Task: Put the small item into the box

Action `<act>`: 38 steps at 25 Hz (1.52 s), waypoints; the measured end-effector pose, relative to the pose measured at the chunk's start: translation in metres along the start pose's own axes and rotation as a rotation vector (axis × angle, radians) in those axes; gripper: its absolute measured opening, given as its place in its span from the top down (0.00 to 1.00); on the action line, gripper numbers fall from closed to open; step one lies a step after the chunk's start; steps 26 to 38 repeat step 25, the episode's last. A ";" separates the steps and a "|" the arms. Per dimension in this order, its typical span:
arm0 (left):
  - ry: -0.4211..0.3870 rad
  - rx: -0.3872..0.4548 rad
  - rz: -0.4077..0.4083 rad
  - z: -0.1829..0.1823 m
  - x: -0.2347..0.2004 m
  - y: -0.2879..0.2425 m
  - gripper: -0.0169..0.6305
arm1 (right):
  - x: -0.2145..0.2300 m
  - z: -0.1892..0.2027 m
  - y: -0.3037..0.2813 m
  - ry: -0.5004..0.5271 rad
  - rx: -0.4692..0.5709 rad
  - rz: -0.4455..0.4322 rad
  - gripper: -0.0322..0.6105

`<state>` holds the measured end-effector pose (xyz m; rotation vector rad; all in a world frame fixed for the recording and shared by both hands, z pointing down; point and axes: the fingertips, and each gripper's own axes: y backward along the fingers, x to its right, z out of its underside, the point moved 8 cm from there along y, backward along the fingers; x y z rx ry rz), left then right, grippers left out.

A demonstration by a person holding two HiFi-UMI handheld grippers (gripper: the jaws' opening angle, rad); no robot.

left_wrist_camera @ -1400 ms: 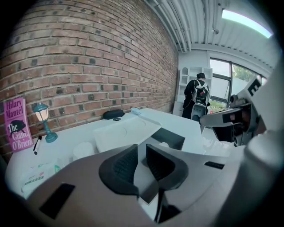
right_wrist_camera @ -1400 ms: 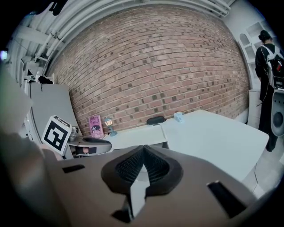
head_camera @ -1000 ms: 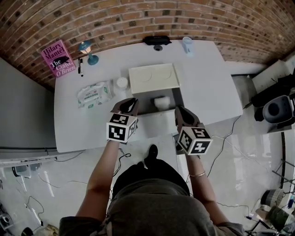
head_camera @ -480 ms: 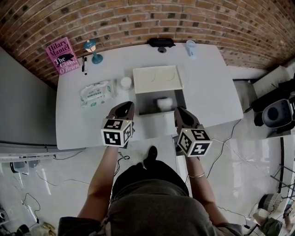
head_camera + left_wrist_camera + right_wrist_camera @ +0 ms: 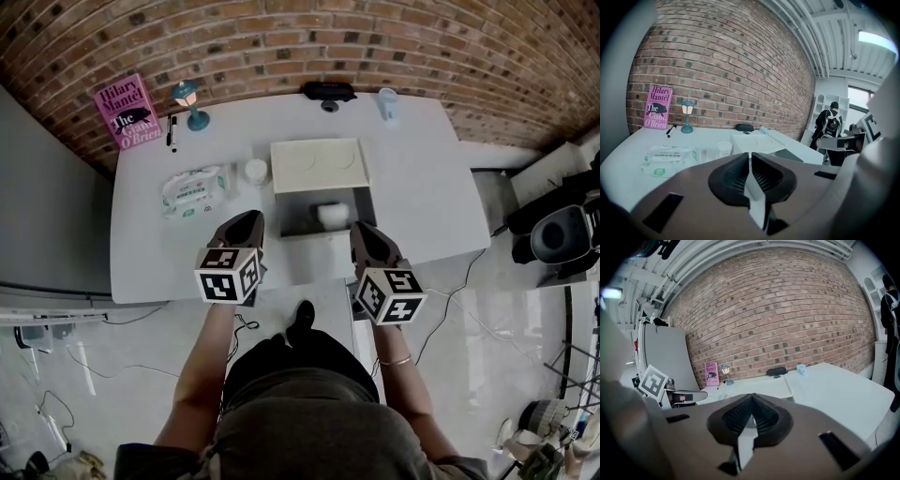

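The box (image 5: 295, 217) stands front-middle on the desk (image 5: 422, 187), the small item (image 5: 330, 215) in it; left of it a tub (image 5: 255, 171), then a wipes pack (image 5: 194, 189); book (image 5: 124, 111) and lamp (image 5: 190, 101) at the back left corner

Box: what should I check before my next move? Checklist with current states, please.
1. Box open, lid folded back: ok.
2. Small white item inside the box: ok.
3. Left gripper shut, nothing between jaws: ok.
4. Right gripper shut, nothing between jaws: ok.
5. Both grippers off the box, at the table near edge: ok.
6. White jar left of the box, whether it goes in too: cannot tell.
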<state>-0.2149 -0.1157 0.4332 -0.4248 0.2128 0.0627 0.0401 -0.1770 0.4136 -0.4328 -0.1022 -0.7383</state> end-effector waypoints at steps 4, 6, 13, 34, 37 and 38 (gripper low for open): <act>-0.006 0.012 -0.003 -0.002 -0.001 0.000 0.92 | 0.000 -0.002 -0.001 0.009 -0.009 0.004 0.95; -0.004 0.014 -0.008 0.000 -0.002 0.002 0.92 | 0.001 -0.002 0.000 0.014 -0.012 0.007 0.95; 0.002 0.020 -0.008 0.001 -0.005 0.007 0.92 | 0.003 0.000 0.002 0.012 -0.017 0.009 0.95; -0.040 -0.002 -0.021 0.003 0.004 0.003 0.92 | 0.007 0.000 0.001 0.026 -0.027 0.000 0.95; -0.040 -0.002 -0.021 0.003 0.004 0.003 0.92 | 0.007 0.000 0.001 0.026 -0.027 0.000 0.95; -0.040 -0.002 -0.021 0.003 0.004 0.003 0.92 | 0.007 0.000 0.001 0.026 -0.027 0.000 0.95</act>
